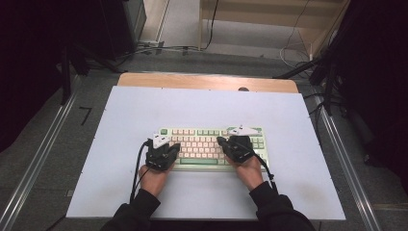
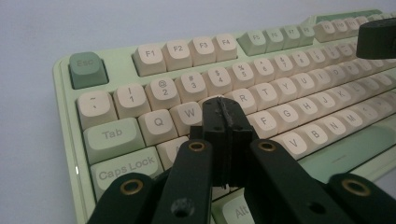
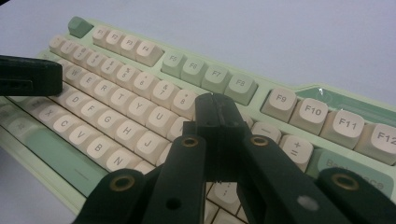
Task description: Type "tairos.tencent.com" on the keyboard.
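A pale green keyboard (image 1: 211, 144) with cream and green keys lies in the middle of a white table top (image 1: 144, 110). My left gripper (image 1: 177, 146) is shut with nothing in it, its tips over the keyboard's left letter keys. In the left gripper view the closed tips (image 2: 223, 108) sit around the E key of the keyboard (image 2: 154, 56). My right gripper (image 1: 219, 140) is shut too, over the right letter keys. In the right gripper view its tips (image 3: 215, 103) hover near the 9 and I keys of the keyboard (image 3: 289, 100).
The white board rests on a wooden table whose far edge (image 1: 207, 81) shows behind it. Cables (image 1: 159, 48) and dark stands lie on the floor beyond. Metal rails (image 1: 43, 149) run along both sides. The other gripper's tip (image 2: 377, 38) hangs at the upper right of the left gripper view.
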